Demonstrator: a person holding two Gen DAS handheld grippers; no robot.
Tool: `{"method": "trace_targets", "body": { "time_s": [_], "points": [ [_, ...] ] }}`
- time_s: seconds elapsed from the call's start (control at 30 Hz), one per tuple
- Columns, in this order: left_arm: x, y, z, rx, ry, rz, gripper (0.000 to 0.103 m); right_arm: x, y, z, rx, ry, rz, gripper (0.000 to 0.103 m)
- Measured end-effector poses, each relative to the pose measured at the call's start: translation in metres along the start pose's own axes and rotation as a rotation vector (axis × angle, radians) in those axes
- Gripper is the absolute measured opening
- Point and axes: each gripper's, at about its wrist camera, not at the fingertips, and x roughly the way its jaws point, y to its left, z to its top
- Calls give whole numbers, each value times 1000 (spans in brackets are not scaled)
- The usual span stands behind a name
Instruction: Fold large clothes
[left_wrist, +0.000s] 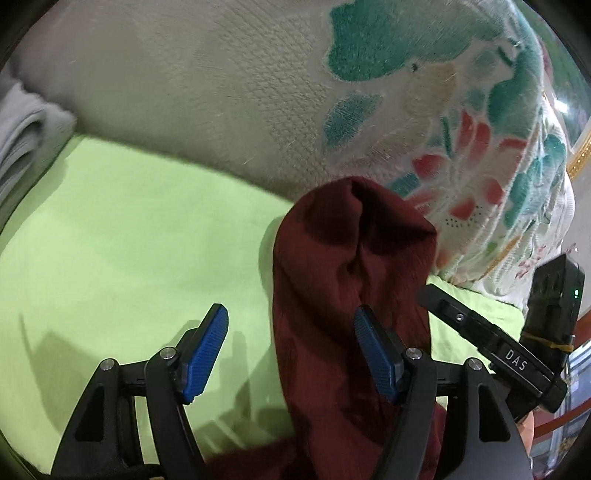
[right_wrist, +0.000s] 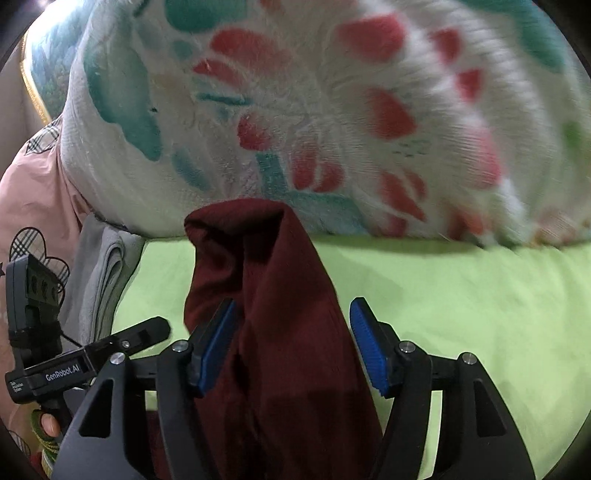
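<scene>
Lime-green bed sheet (left_wrist: 129, 236) fills the near ground, with a thick floral blanket (left_wrist: 424, 110) piled at the far side and folded grey cloth (right_wrist: 107, 266) at the far left. A dark red garment (left_wrist: 351, 258) lies bunched in a narrow heap on the sheet. The left gripper (left_wrist: 291, 350) and right gripper (right_wrist: 293, 343) both stand wide open, straddling the garment, gripping nothing. Folding seems barely begun; next, each gripper likely needs to close on an edge and spread the cloth flat.
</scene>
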Motion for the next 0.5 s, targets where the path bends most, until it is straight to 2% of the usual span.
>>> {"method": "trace_targets", "body": {
  "time_s": [0.03,0.07,0.1,0.13,0.3,0.37,0.4,0.43,0.5],
  "points": [
    [7,-1,4,12,3,1,72,5,0,2,-16,1,5,64],
    [13,-2,8,24,9,3,72,7,0,3,-32,-1,-4,51],
    [18,-3,11,34,13,7,72,5,-2,4,-47,-11,-27,15],
    [23,-4,13,50,16,14,72,2,-4,5,-46,-14,-40,7],
    [49,-12,26,96,18,57,70,-34,-21,6,-69,-89,-78,7],
    [57,-20,27,128,2,77,52,-43,-26,6,-76,-93,-90,7],
    [61,-27,26,159,13,73,17,-46,-26,6,-80,-94,-96,7],
    [64,-33,24,179,25,72,6,-51,-27,5,-86,-98,-104,7],
    [54,-51,16,260,-24,99,5,-61,-28,2,-89,-104,-110,7]
  ]
}}
